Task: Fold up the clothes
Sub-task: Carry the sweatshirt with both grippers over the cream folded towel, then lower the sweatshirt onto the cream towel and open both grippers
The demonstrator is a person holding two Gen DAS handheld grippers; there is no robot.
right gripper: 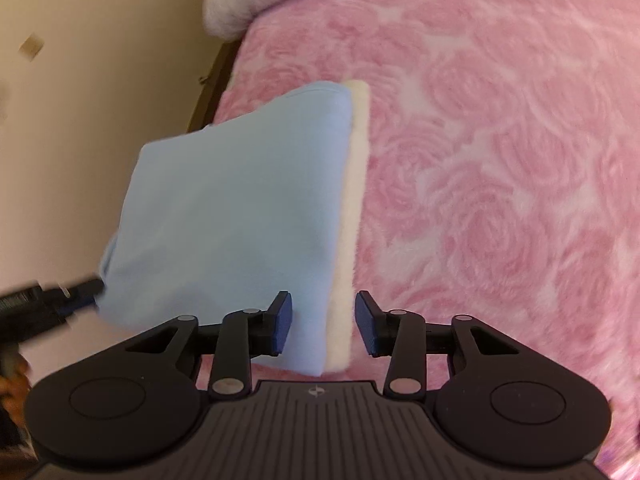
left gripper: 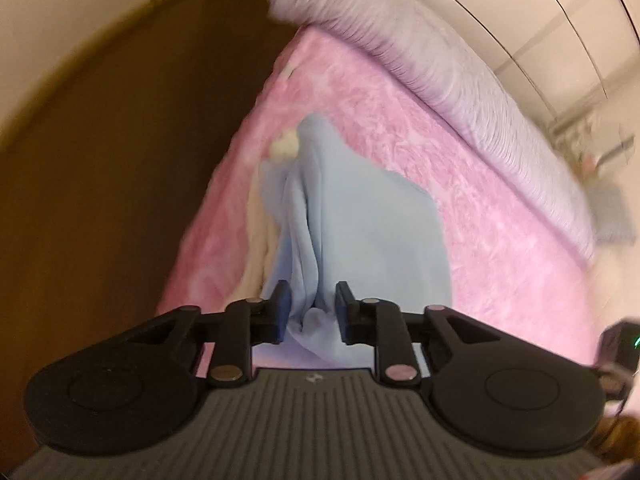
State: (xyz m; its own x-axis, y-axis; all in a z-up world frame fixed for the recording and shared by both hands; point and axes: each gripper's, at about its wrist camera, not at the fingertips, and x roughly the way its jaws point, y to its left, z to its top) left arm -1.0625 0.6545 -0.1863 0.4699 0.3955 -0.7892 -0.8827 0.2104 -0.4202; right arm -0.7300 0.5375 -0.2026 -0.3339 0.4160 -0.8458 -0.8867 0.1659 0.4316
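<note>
Left gripper (left gripper: pixel 311 312) was clamped on a bunched fold of the soft light-blue cloth garment (left gripper: pixel 360 216), lifted above the pink rose-patterned fleece bedspread (left gripper: pixel 460 184). Right gripper (right gripper: pixel 323 322) sat around the garment's white-lined edge, pads apart, not visibly pressing.

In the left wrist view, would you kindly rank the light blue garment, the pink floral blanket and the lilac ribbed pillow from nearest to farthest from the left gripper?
1. Light blue garment: bunched between the left gripper's fingers.
2. Pink floral blanket: spread under and beyond the garment.
3. Lilac ribbed pillow: along the bed's far edge, upper right.
</note>
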